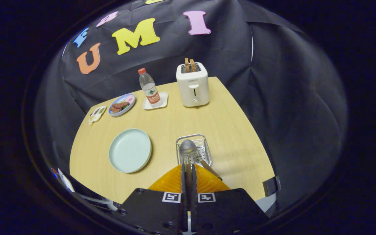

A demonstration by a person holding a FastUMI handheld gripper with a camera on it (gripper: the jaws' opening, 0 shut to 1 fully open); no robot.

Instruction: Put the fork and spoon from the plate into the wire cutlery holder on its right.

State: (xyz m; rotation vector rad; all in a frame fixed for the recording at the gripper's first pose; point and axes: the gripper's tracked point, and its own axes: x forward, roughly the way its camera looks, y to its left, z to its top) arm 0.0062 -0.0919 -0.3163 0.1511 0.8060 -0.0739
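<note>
My gripper (189,167) is shut on the handle of a metal spoon (188,147), whose bowl sticks up just ahead of the fingertips, over the wire cutlery holder (193,136). The holder stands on the wooden table right of the pale green plate (130,150), which has nothing on it. A fork (211,169) lies slanted in the holder, its handle poking out over the near right rim beside my fingers. The near part of the holder is hidden behind the fingers.
At the back of the table stand a white toaster (193,85) holding two slices, a water bottle (149,87) on a small white tray (162,101), a blue plate with food (122,105) and a small white dish (97,114). A metal clamp (272,185) grips the near right edge.
</note>
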